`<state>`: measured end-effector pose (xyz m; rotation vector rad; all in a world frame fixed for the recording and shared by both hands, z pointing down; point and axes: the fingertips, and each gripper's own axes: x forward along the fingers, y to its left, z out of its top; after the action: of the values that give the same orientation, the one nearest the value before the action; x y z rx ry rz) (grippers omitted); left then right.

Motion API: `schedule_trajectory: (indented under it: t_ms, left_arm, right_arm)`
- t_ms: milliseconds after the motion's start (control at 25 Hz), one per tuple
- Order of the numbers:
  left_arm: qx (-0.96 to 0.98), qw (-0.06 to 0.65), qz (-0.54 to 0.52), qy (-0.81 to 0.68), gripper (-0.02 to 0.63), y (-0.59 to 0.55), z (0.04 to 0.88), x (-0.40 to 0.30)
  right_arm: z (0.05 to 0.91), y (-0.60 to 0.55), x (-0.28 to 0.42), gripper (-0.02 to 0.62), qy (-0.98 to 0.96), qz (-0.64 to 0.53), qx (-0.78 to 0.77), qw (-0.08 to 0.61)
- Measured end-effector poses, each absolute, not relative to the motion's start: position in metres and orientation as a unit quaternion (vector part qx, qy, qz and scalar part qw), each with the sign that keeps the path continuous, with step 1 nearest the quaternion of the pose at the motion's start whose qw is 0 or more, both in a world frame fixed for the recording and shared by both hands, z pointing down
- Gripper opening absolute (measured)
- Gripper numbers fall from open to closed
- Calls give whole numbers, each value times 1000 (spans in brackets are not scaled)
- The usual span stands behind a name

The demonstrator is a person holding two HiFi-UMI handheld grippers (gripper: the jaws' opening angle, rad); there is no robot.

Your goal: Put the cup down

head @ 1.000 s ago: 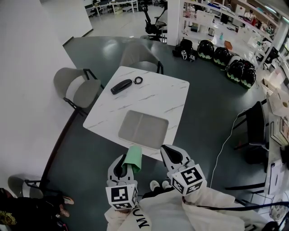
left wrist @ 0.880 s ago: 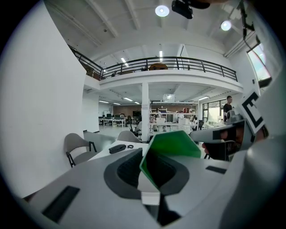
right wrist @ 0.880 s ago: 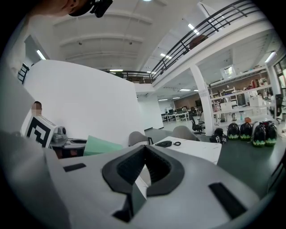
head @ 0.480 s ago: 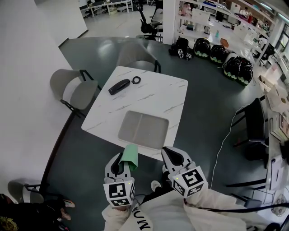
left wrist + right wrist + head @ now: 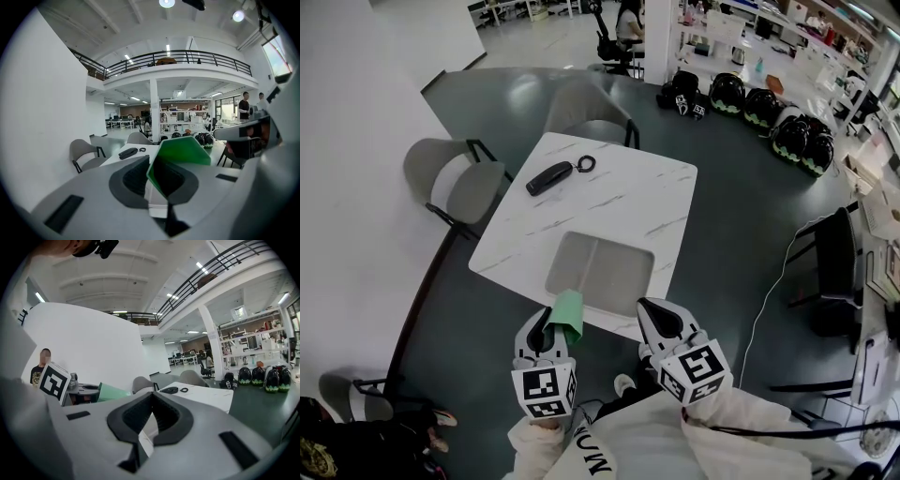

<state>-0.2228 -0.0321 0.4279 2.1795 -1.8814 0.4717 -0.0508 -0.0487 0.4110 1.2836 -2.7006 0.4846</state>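
Two grippers are held low at the near edge of a white marble table (image 5: 623,202), and only the left gripper (image 5: 548,330) carries anything: its jaws are pinched on a green cup (image 5: 569,314), pressing the thin wall out of round. In the left gripper view the cup (image 5: 183,151) sits right between the dark pads, its mouth turned back toward the camera and its inside in shadow, so whether it holds anything cannot be told. From the head view the cup is up in the air, clear of the tabletop, and it overlaps the table's near edge just in front of the near left corner of a grey tray (image 5: 581,267). That tray lies flat on the near half of the table, a shallow rectangle with a faint ridge down its middle that splits it into two compartments, both showing plain grey floor. The right gripper (image 5: 661,319) is level with the left one and just beside it, its jaws pressed together at the tips with nothing caught in them; its own view shows the pads meeting and the cup off to the left. On the far half of the table lies a black handset (image 5: 551,178) with a small ring (image 5: 587,165) at one end, well apart from the tray. Grey chairs stand at the table's left side (image 5: 455,178) and far side (image 5: 591,112).
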Motion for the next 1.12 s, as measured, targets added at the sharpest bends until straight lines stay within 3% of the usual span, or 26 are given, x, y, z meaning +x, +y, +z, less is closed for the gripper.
schedule_trajectory:
  t_ms: [1120]
  left_arm:
    - [693, 182, 243, -654, 37, -173, 511, -239]
  right_arm:
    - [462, -204, -37, 5, -892, 196, 399, 83]
